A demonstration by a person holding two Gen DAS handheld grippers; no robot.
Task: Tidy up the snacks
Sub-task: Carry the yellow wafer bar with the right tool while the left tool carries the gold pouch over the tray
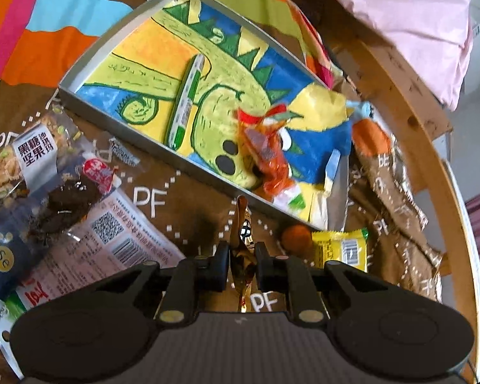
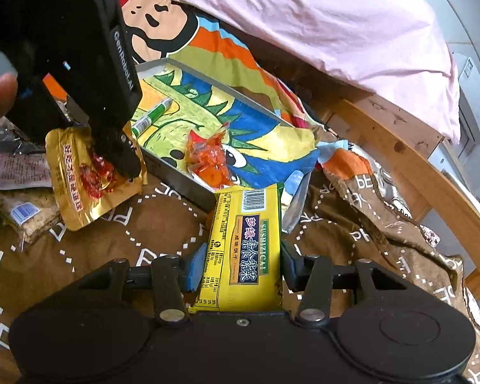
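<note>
Left fingers (image 1: 242, 257) clamp the gold pouch (image 2: 86, 176); right fingers (image 2: 243, 267) grip the yellow packet (image 2: 243, 256)

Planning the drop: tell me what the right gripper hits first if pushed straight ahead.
Likely the grey tray's near wall: the right gripper, shut on the yellow biscuit pack, points at it. Depth is uncertain.

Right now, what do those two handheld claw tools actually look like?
Both are matte black plastic. Each left claw and right claw has two round housings at the back, angular linkage arms with brass-coloured rivets, and flat fingers. One right finger carries a blue pad. Seen from the side, the left body bears white lettering and a small blue light.
</note>
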